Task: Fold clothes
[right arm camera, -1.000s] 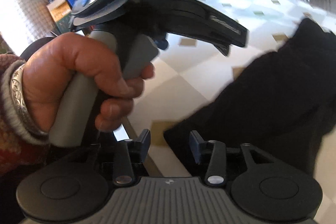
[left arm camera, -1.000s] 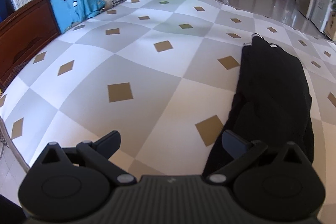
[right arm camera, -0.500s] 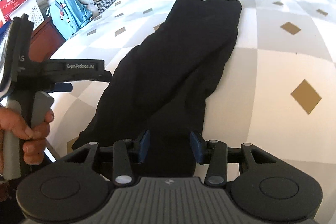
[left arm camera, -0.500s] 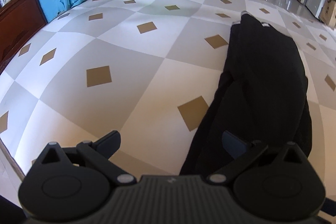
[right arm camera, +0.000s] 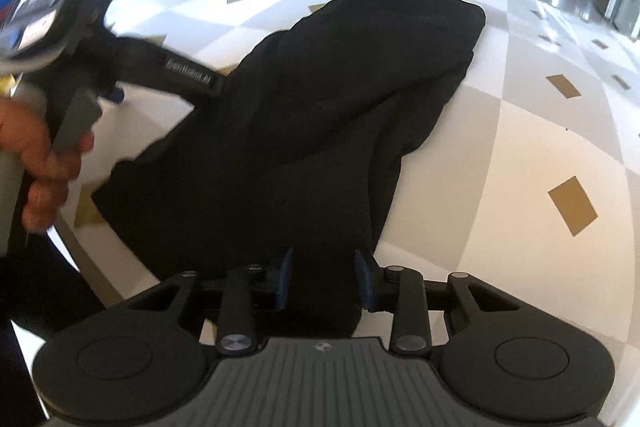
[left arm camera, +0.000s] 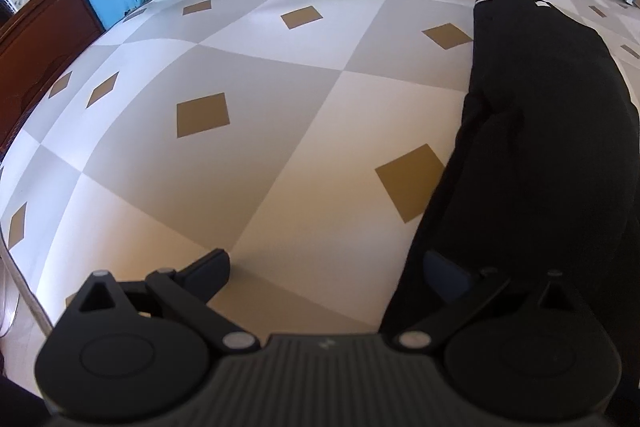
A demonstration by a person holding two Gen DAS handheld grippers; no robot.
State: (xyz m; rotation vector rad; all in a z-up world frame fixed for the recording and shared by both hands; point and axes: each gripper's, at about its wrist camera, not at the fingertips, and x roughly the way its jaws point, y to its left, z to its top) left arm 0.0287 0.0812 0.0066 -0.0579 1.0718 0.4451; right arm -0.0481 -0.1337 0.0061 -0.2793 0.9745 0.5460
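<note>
Black garment point(right arm camera: 340, 115) lies lengthwise on the checked bed cover point(left arm camera: 248, 131), its near end running under the right gripper point(right arm camera: 323, 279). That gripper tilts steeply down at the cloth; its jaws are closing, the dark fabric lies between the blue pads, and they do not visibly press it yet. Left gripper point(left arm camera: 328, 275) also points down, fingers spread wide, its right finger over the garment's edge and its left finger over bare cover. A hand point(right arm camera: 36, 155) grips the left tool's handle, blurred and cut by the frame edge. Folds in the black cloth are hard to make out.
</note>
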